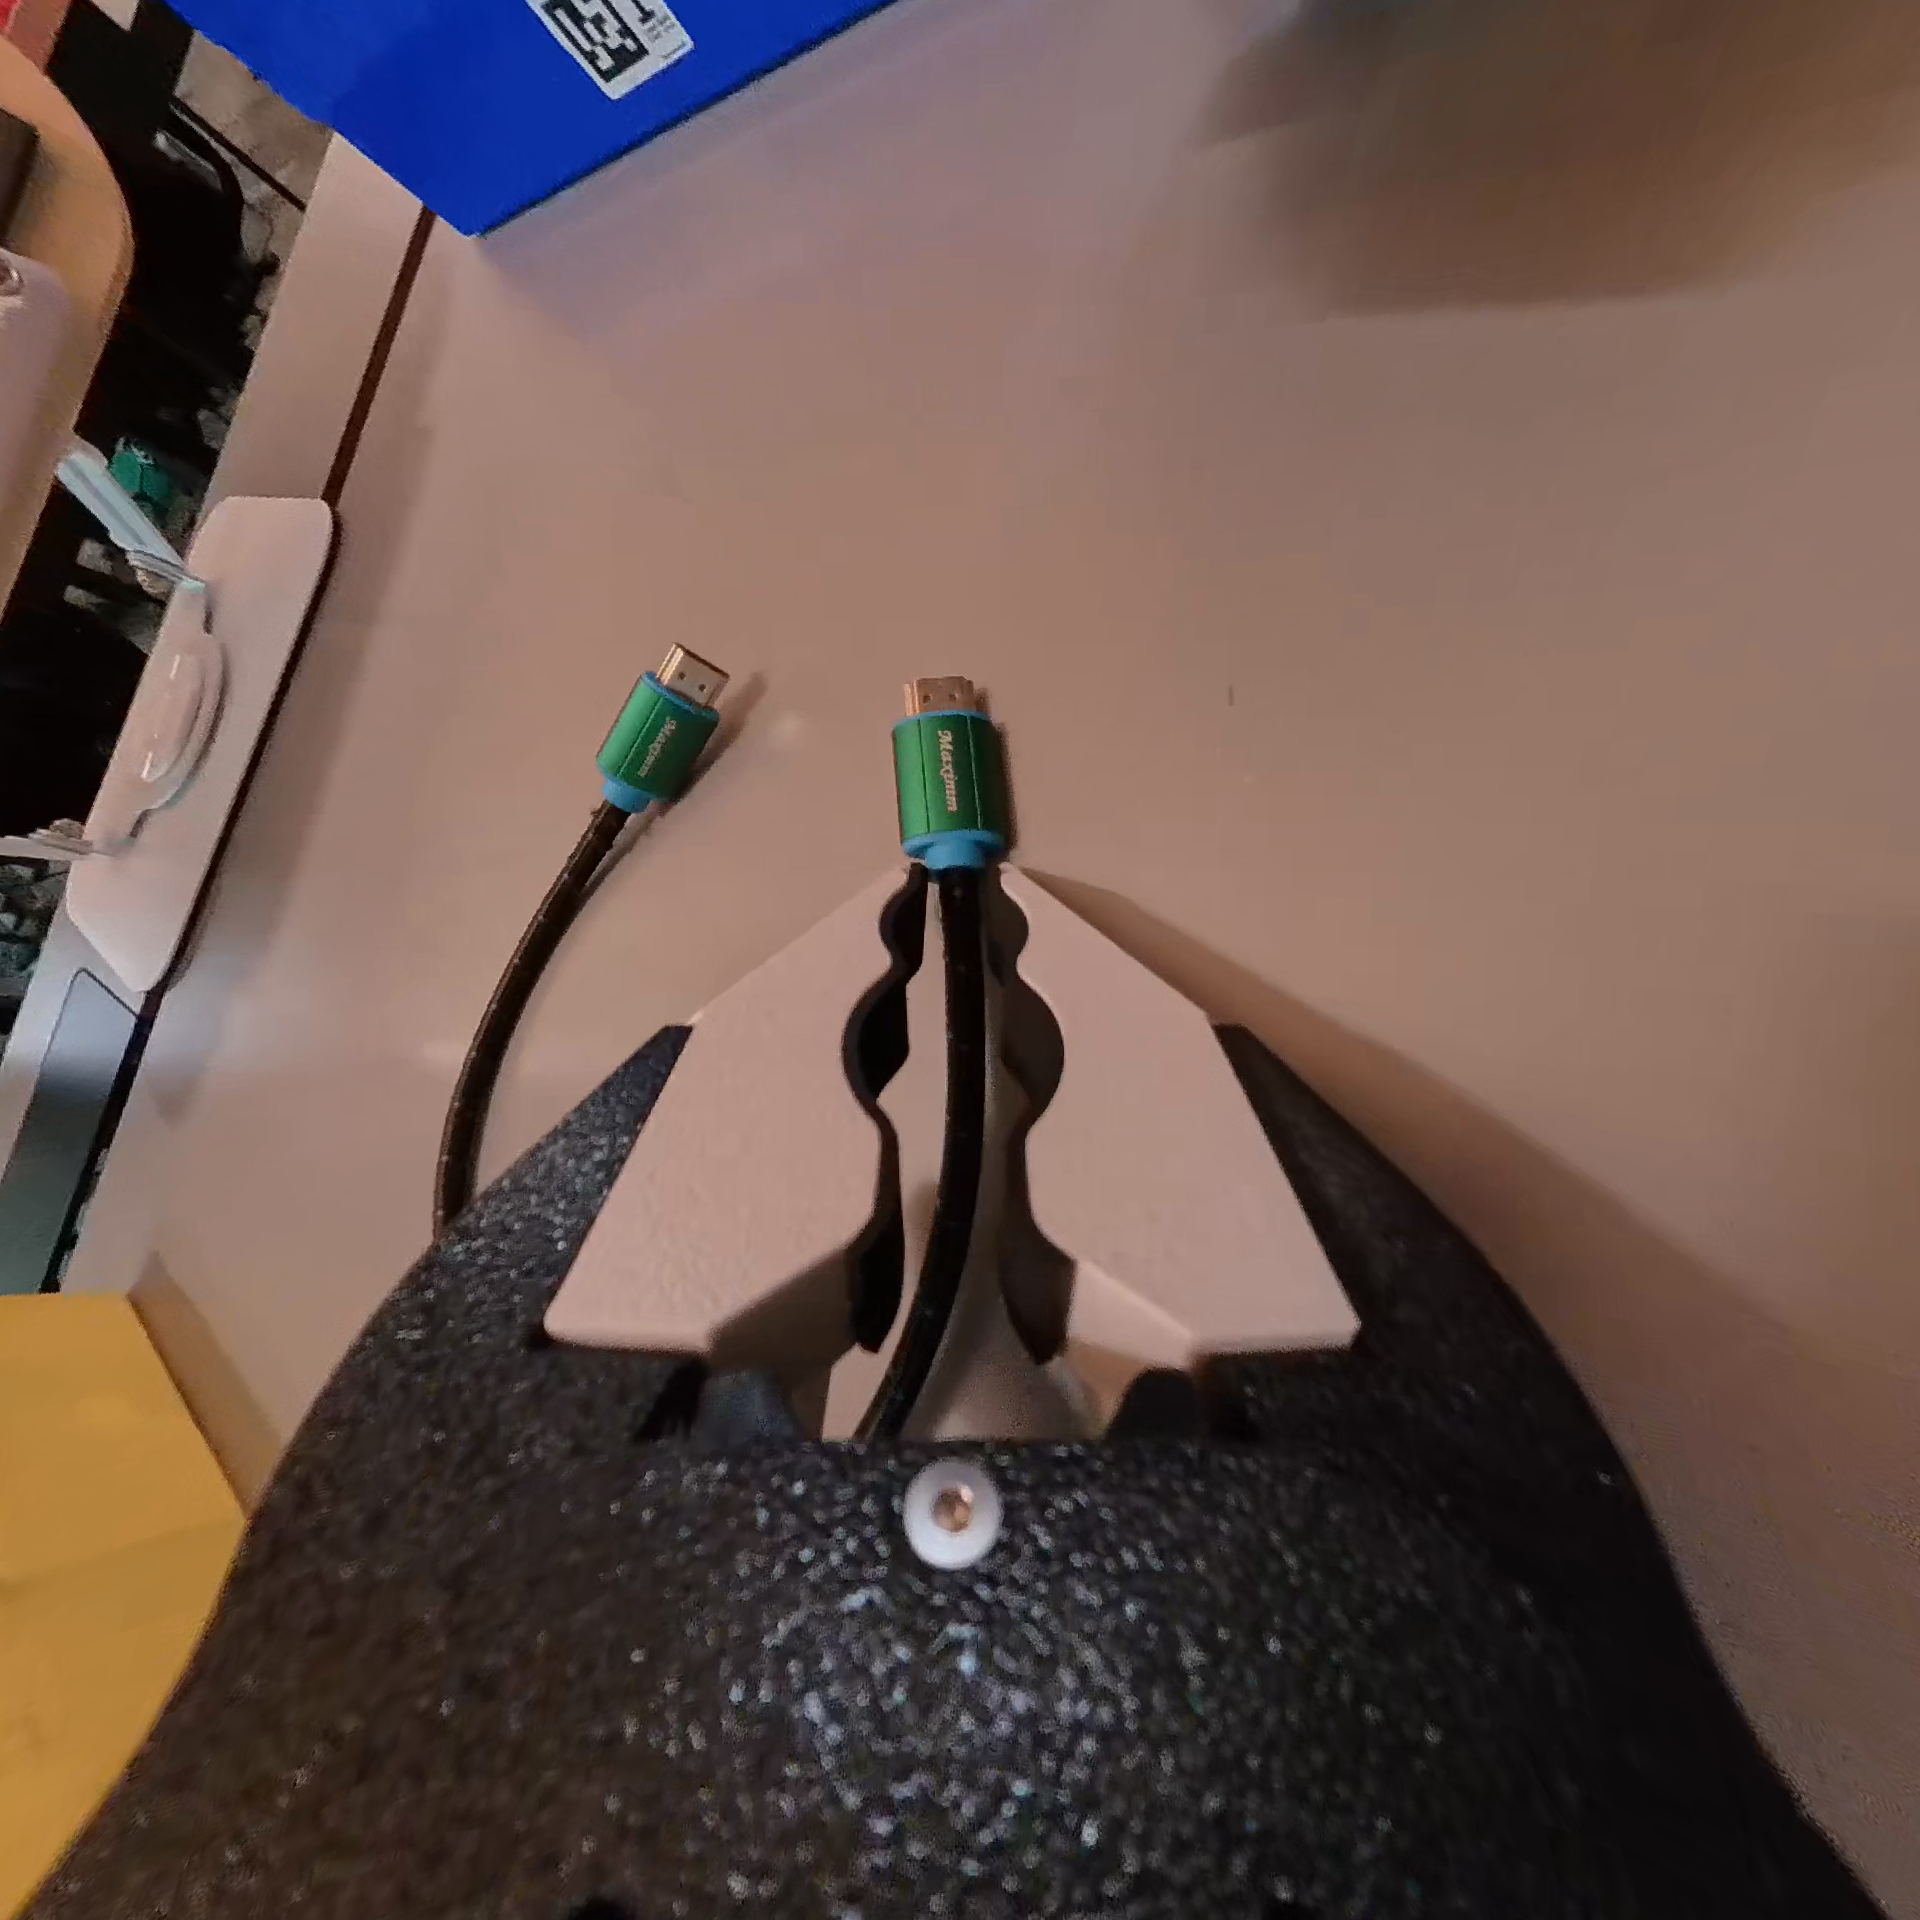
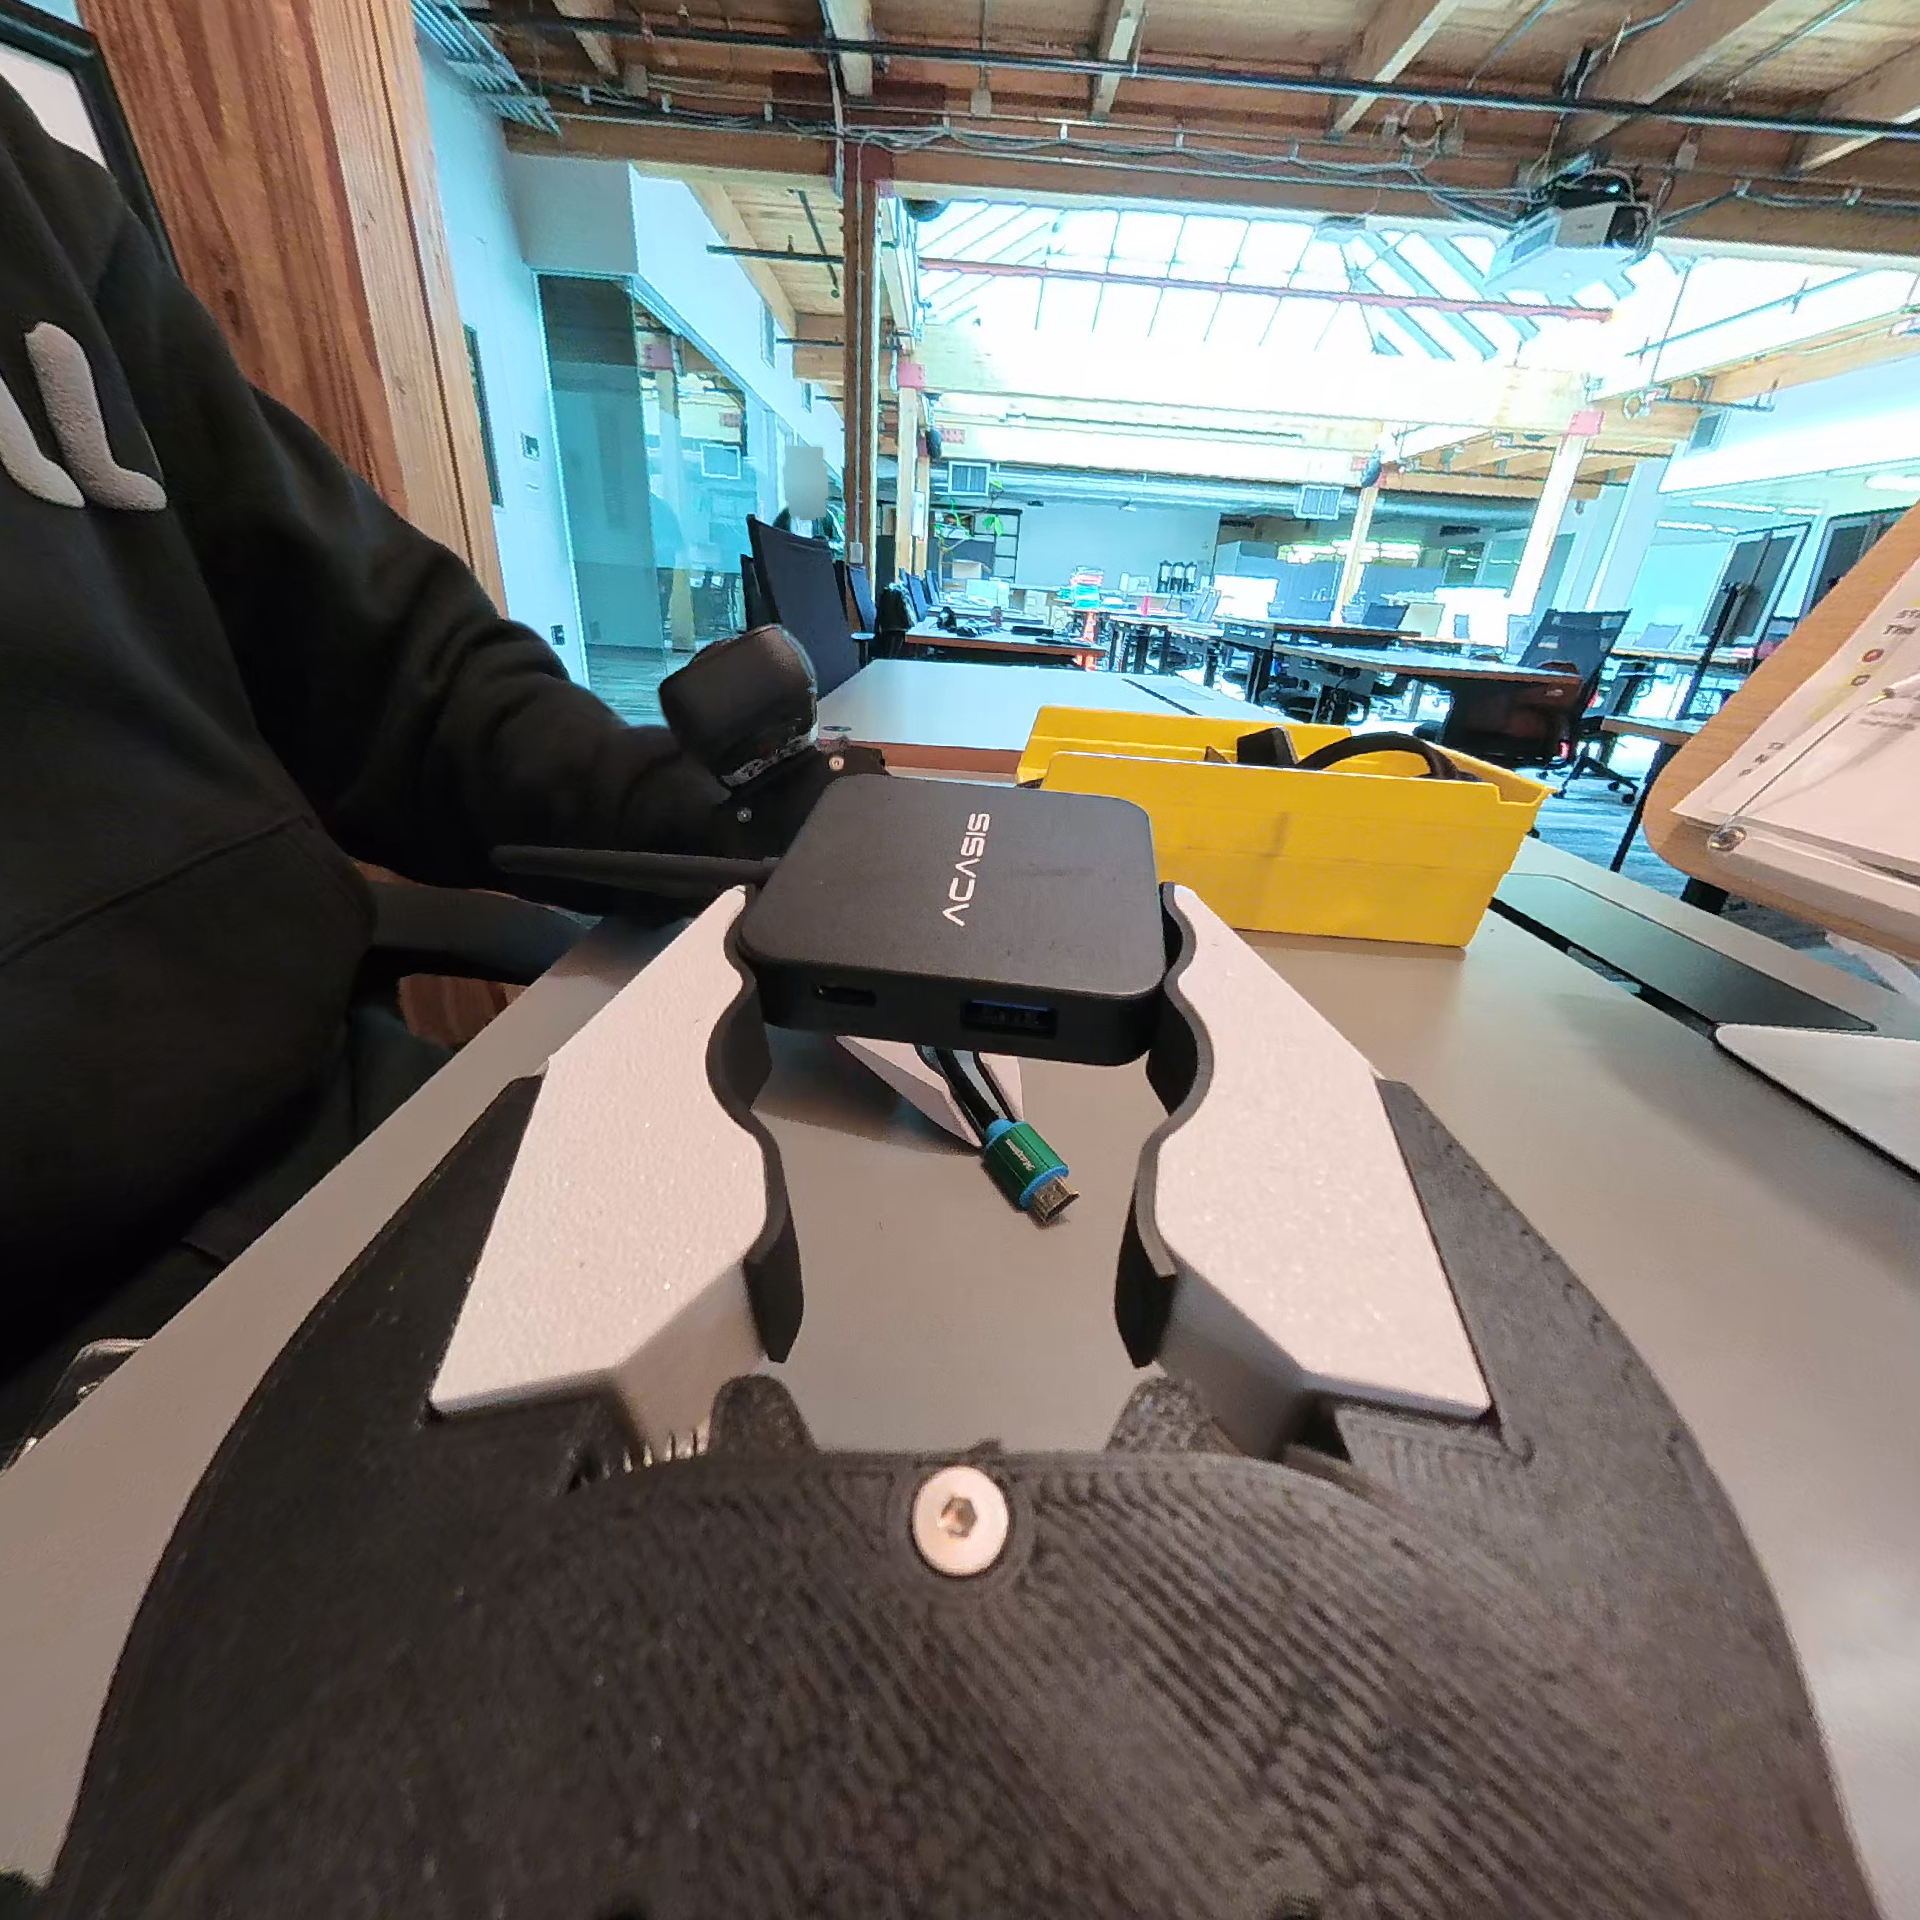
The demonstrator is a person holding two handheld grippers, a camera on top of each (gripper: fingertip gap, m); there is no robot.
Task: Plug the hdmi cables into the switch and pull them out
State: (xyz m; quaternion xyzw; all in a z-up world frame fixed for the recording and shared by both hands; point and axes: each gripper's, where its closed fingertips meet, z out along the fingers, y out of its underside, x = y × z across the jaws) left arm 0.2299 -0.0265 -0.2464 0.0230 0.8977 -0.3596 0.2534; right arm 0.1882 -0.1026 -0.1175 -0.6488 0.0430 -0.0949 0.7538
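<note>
Left hand-held gripper (image 1: 953, 873): clenched on the black cord of one HDMI cable, just behind its green plug (image 1: 951, 774), which juts forward past the fingertips, metal tip pointing away over the surface (image 1: 1351, 623). Right hand-held gripper (image 2: 961, 951): grasping the black switch (image 2: 951, 904) by its two sides, held level and lifted clear of the surface, two small ports facing the camera. Second cable (image 1: 520, 987): loose, lying on the surface just left of the held one, its green plug (image 1: 660, 743) untouched; a green plug (image 2: 1029, 1164) also shows beneath the raised switch in the right wrist view, but which cable it belongs to cannot be told. Neither plug is seated, so insertion looks not yet begun. Risks, judged: a grip on cord rather than plug shell may let the plug swivel or the cord buckle on contact with the port; the switch, pinched only at its edges, may twist or slip under the push; the HDMI ports are out of sight from here, so alignment is uncertain. Surface: pale grey, matte. On it, farther off: yellow bin (image 2: 1278, 842) holding dark cables; blue box (image 1: 499, 94) at the far edge. Room: open-plan office, desks, chairs, exposed timber ceiling.
</note>
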